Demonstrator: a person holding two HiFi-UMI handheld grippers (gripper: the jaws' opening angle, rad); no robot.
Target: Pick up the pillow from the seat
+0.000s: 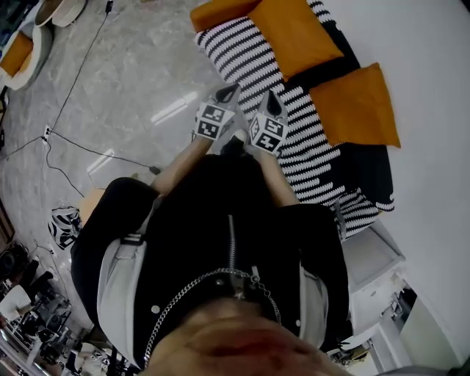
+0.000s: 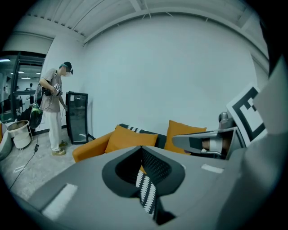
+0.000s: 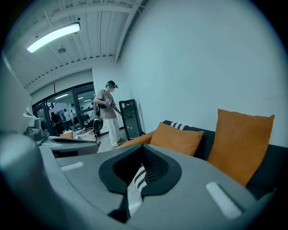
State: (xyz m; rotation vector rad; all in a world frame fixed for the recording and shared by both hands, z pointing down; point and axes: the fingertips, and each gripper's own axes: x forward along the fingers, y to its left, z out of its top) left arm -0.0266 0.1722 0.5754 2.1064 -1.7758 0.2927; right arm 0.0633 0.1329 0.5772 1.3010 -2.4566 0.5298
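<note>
Two orange pillows lean on the back of a black-and-white striped sofa seat: a far pillow and a nearer pillow. Both grippers hang side by side over the seat's front edge, short of the pillows. The left gripper and the right gripper are shut and hold nothing. In the left gripper view the shut jaws point at one pillow, with the other pillow to its right. The right gripper view shows its shut jaws below both pillows.
An orange bolster lies at the sofa's far end. A person stands beside a black cabinet past that end. Cables run over the marble floor at left. A white box stands at the sofa's near end, and the white wall runs behind.
</note>
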